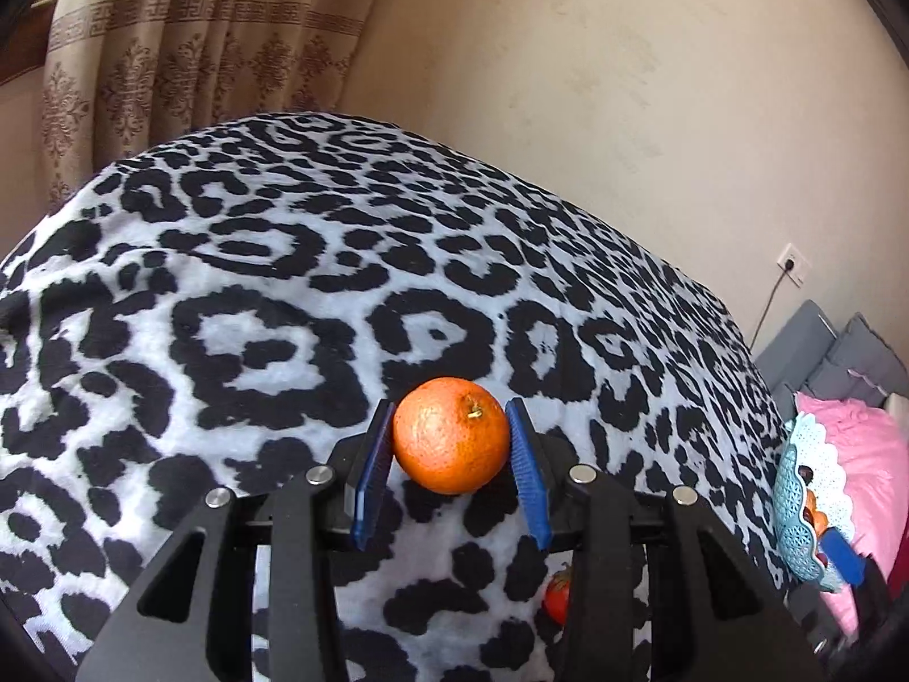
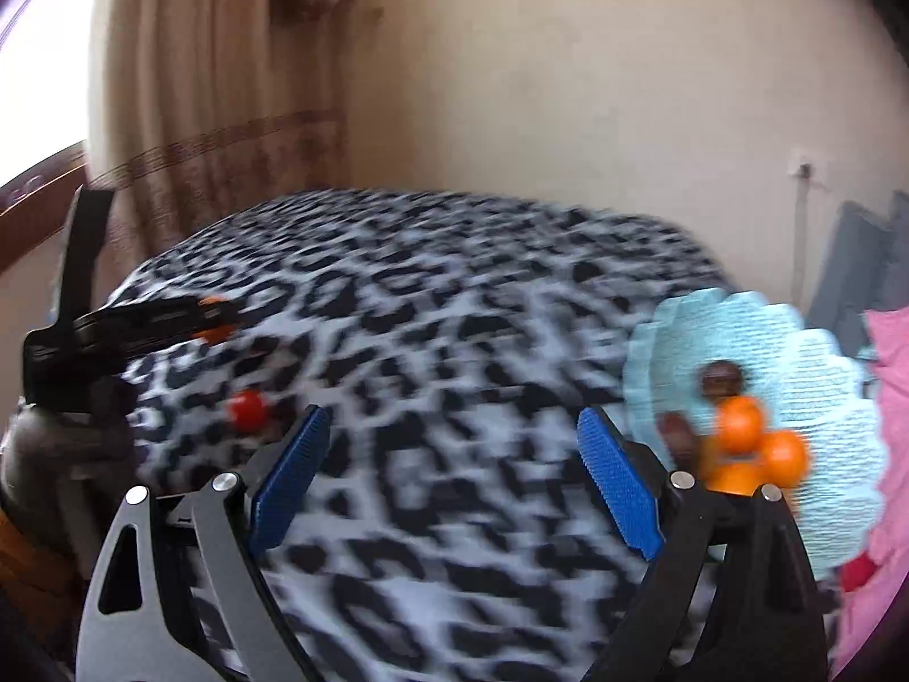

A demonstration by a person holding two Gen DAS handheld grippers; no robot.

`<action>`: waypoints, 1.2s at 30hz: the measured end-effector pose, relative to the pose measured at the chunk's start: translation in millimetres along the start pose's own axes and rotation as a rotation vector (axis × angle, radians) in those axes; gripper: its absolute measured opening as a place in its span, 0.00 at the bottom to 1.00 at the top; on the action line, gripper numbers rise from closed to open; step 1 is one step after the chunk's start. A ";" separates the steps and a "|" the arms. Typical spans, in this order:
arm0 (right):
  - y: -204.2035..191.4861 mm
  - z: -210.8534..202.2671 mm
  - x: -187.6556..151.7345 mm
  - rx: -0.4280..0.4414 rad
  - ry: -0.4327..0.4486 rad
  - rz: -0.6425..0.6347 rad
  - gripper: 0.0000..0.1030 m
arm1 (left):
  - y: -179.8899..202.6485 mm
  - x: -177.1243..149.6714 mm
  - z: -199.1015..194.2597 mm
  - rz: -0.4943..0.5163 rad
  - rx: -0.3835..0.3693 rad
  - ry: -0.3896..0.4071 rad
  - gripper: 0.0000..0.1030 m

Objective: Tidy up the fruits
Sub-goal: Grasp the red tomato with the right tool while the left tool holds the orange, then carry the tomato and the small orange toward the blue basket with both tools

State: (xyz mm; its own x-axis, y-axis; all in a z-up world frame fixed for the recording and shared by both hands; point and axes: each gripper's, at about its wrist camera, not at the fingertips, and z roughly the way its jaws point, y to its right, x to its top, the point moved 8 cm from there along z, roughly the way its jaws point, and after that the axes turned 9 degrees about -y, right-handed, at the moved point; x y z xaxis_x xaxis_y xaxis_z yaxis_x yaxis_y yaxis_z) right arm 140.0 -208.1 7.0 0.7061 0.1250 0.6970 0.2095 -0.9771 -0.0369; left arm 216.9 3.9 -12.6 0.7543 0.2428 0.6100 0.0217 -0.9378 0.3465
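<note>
My left gripper (image 1: 451,418) is shut on an orange (image 1: 451,435) and holds it above the leopard-print bed cover (image 1: 284,284). It also shows in the right wrist view (image 2: 213,315), at the left, with the orange (image 2: 215,301) between its tips. A small red fruit (image 1: 557,597) lies on the cover below the left gripper, and shows in the right wrist view (image 2: 247,409). My right gripper (image 2: 454,432) is open and empty over the cover. A light blue basket (image 2: 795,375) at the right holds several oranges (image 2: 738,423) and dark fruits (image 2: 721,378). The right wrist view is blurred.
A pink pillow (image 1: 869,454) lies beside the basket (image 1: 795,511). Grey cushions (image 1: 824,352) lie at the right by the wall. A patterned curtain (image 1: 199,57) hangs behind the bed at the left. A wall socket (image 1: 794,264) with a cable is at the right.
</note>
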 end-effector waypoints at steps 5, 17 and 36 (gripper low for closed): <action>-45.2 27.0 0.6 0.068 -0.080 -0.071 0.78 | -5.5 0.2 -1.7 -0.015 0.005 0.004 0.39; -104.0 68.2 2.7 0.112 -0.202 -0.159 0.51 | -21.1 2.1 -6.3 -0.084 -0.002 0.007 0.39; -112.9 81.6 -1.0 0.097 -0.246 -0.135 0.27 | -22.4 3.6 -11.7 -0.098 -0.012 0.018 0.39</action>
State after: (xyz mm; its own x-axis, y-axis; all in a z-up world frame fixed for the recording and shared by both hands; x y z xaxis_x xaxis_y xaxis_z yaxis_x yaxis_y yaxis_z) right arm 170.9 -83.9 -48.0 0.8076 0.3023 0.5063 0.3682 -0.9292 -0.0325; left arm 211.5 28.7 -9.9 0.7369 0.3381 0.5853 0.0873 -0.9063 0.4136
